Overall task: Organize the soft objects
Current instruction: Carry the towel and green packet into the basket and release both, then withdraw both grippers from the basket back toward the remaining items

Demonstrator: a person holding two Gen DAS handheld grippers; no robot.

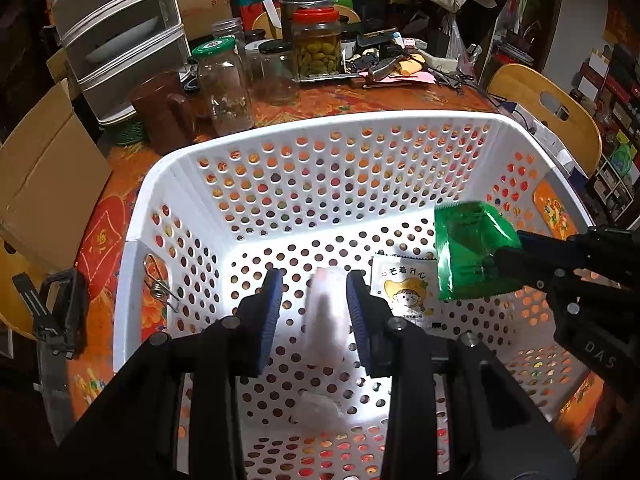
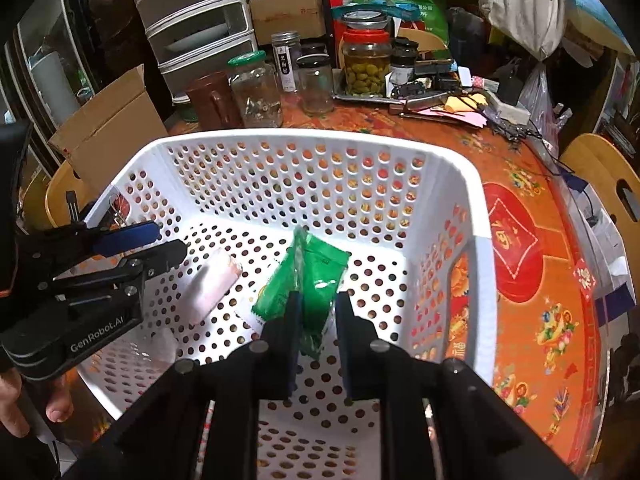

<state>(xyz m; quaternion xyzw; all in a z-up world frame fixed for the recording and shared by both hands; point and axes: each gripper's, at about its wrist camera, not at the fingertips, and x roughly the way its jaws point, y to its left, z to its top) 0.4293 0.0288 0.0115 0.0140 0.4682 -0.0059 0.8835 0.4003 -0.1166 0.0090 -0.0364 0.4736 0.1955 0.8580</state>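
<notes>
A white perforated basket (image 1: 224, 152) (image 2: 476, 216) stands on the orange table. My left gripper (image 1: 314, 304) (image 2: 168, 242) is open over it; a blurred white and pink soft packet (image 1: 325, 312) (image 2: 210, 288) is between and below its blue pads, free of them. My right gripper (image 2: 316, 320) (image 1: 508, 252) is open; a green packet (image 2: 316, 276) (image 1: 470, 252) stands between its fingers against the left one, above the basket floor. A white snack packet with a cartoon face (image 1: 402, 292) and a clear crumpled wrapper (image 1: 316, 410) lie on the basket floor.
Glass jars (image 1: 224, 84) (image 2: 256, 88), a brown mug (image 1: 164, 112), stacked grey drawers (image 1: 120, 36) and clutter stand beyond the basket. A cardboard box (image 1: 44, 184) is at left. A metal clip (image 1: 160, 288) hangs on the basket's left wall. Wooden chairs (image 1: 552, 112) flank the table.
</notes>
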